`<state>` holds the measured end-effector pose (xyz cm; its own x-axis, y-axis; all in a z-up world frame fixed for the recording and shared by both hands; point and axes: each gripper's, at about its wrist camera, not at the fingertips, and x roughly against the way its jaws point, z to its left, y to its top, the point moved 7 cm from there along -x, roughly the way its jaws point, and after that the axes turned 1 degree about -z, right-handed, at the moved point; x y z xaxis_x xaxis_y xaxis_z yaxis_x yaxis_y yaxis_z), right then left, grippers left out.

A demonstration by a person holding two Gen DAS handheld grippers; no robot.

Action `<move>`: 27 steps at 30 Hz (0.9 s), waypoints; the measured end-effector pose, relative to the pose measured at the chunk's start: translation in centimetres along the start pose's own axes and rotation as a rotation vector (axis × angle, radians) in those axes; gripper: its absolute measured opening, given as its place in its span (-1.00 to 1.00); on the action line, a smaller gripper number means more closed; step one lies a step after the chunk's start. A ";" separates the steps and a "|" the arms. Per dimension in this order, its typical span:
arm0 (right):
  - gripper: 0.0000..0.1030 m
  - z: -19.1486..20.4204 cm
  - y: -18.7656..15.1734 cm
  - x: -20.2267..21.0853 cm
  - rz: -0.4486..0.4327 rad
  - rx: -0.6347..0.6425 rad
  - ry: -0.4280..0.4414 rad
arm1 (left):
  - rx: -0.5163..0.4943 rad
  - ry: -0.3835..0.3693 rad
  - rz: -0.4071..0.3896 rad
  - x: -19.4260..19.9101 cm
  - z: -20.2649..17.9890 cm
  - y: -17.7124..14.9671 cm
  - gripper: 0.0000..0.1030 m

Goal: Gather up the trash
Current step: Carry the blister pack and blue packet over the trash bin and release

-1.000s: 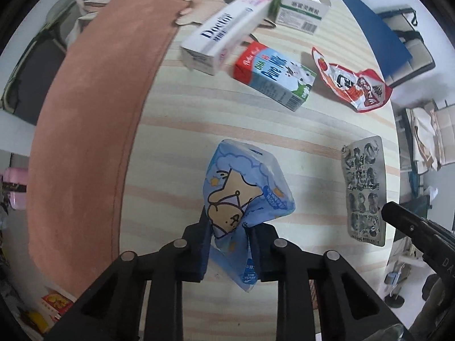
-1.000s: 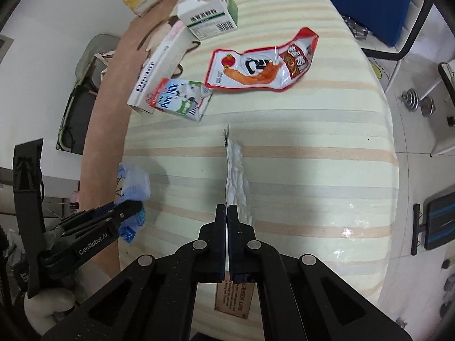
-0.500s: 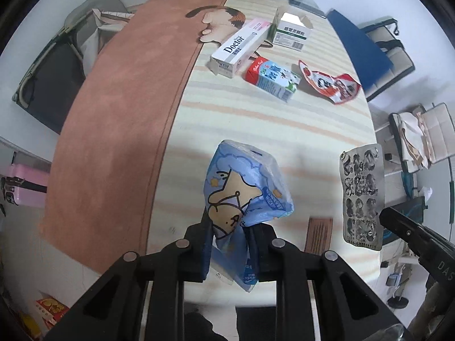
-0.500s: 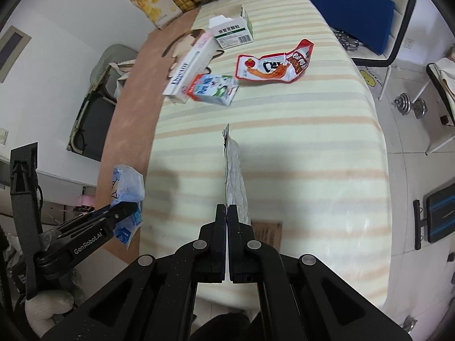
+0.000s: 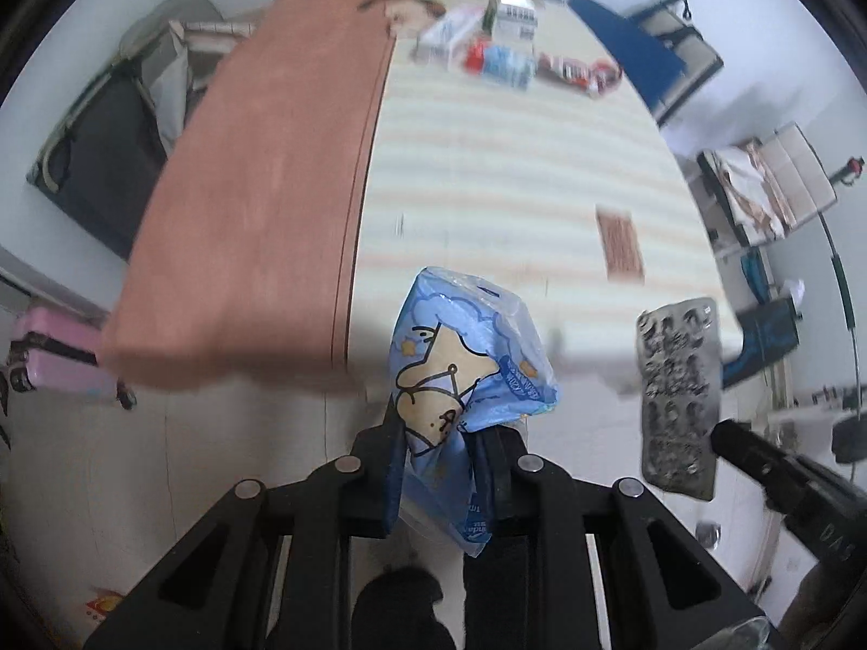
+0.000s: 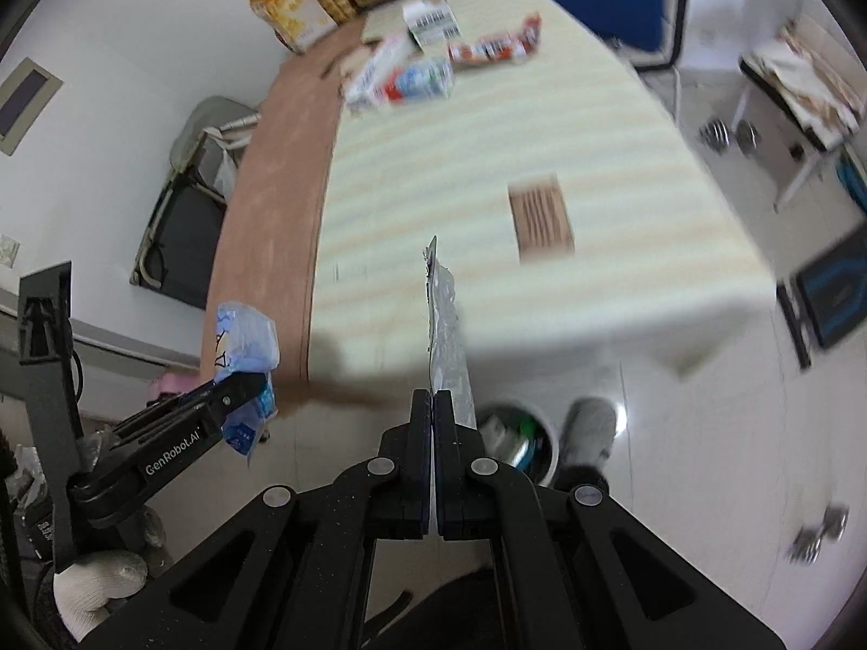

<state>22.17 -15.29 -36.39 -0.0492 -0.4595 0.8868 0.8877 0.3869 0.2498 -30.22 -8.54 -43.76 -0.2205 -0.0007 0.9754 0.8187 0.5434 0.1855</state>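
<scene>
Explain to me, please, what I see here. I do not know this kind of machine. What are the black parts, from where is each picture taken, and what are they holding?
There is no robot. A person holds one black two-finger gripper in each hand, and each gripper carries a wide-angle camera looking forward along its fingers.

The left camera's picture shows the left gripper shut on a crumpled blue wrapper with a cartoon drawing. At its right edge you see the other gripper's load, a silver blister pack.

In the right camera's picture, the right gripper pinches that same pack, seen edge-on as a thin strip.

Behind both is a table with a striped cloth. At its far end lie blurred cartons and a red pouch; nearer lies a brown card. On the floor below stands a bin with rubbish inside, beside a grey shoe.
</scene>
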 end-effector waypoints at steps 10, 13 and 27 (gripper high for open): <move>-0.99 -3.8 -13.0 -9.7 0.207 -0.124 0.004 | 0.100 -0.107 0.230 -11.8 1.7 -9.3 -0.63; -0.99 -5.7 -14.7 -14.4 0.246 -0.147 0.008 | 0.141 -0.140 0.283 -17.5 2.2 -10.9 -0.57; -0.18 -15.9 -21.7 -41.4 0.343 -0.140 -0.071 | 0.124 -0.049 0.369 -40.5 7.3 -17.1 0.91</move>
<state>12.27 -17.40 -84.72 0.2342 -0.2640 0.9356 0.9119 0.3934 -0.1173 -39.13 -11.68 -87.29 0.0498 0.2519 0.9665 0.7781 0.5969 -0.1957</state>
